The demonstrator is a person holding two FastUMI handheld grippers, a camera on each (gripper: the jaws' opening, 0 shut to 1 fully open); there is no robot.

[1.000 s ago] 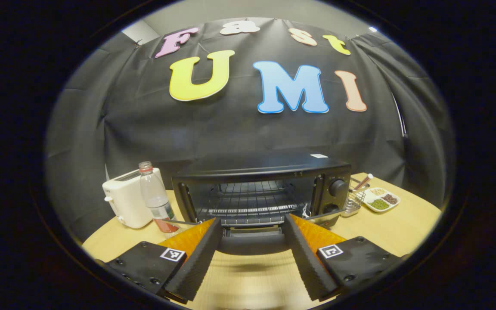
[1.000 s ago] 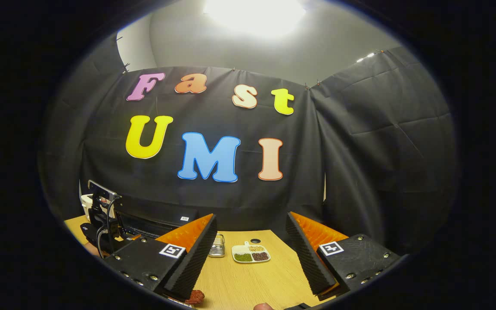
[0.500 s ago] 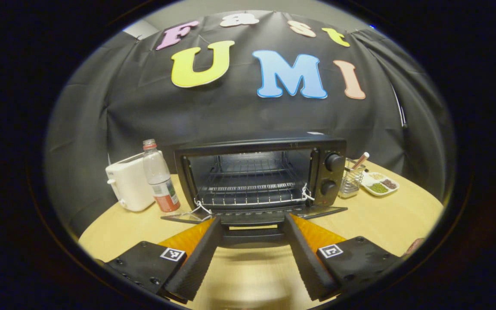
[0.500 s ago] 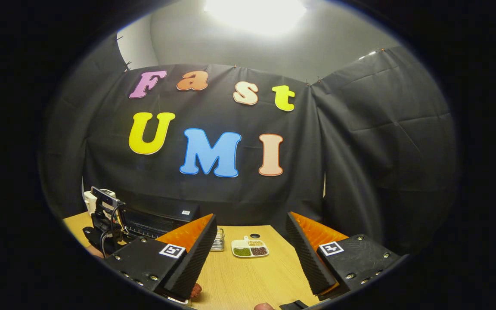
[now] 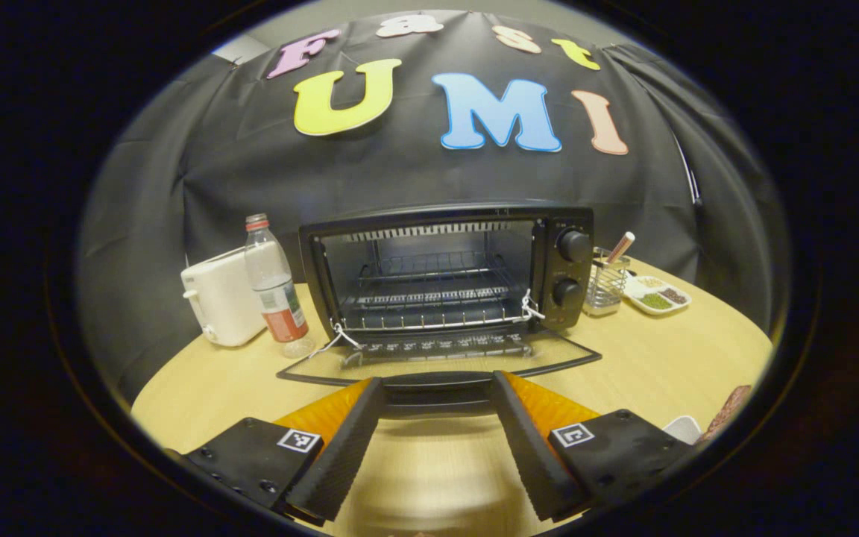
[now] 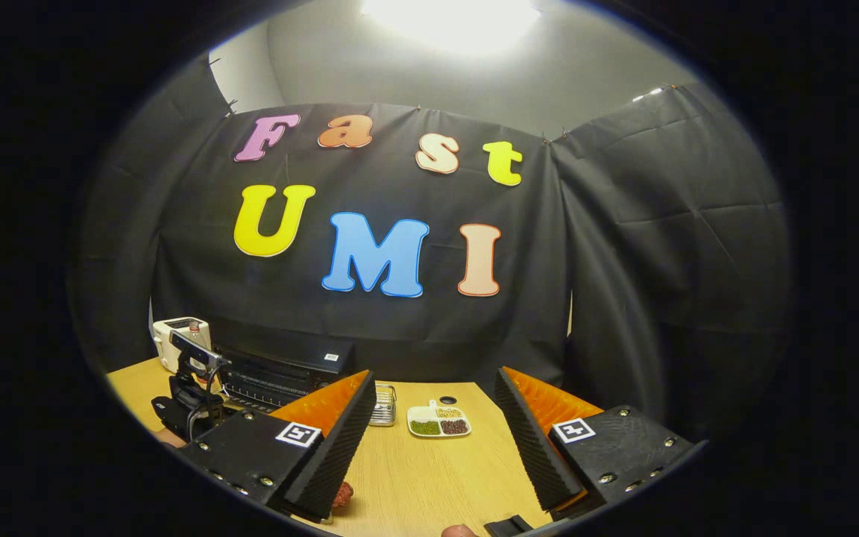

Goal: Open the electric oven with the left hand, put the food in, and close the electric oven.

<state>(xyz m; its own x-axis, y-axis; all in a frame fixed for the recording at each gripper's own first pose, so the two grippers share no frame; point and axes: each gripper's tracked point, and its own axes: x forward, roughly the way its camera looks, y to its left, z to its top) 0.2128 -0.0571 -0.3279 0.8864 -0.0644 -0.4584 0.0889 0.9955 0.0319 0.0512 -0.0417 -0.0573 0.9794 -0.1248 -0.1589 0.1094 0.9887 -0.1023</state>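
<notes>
Table (image 5: 668, 365): pale wood-grain top, smooth, with a soft satin sheen.
Oven (image 5: 444, 268): black casing, semi-matt, at 12 o'clock in the left gripper view; knobs of glossy dark plastic.
Oven door (image 5: 437, 362): folded down flat, glass pane glossy and reflective inside a dark frame.
Oven rack (image 5: 429, 294): bright metal wire.
Toaster (image 5: 217, 302): cream plastic, smooth, at 9 o'clock from the oven.
Bottle (image 5: 273, 287): clear glossy plastic with a paper-like label.
Wire basket (image 5: 607, 283): shiny metal mesh.
Sectioned dish (image 6: 438, 422): white, smooth, glazed-looking.
Booth wall (image 6: 623, 246): black cloth, matt, creased.
Left gripper (image 5: 437, 440) pads (image 5: 340, 455): ribbed, rough, matt.
</notes>
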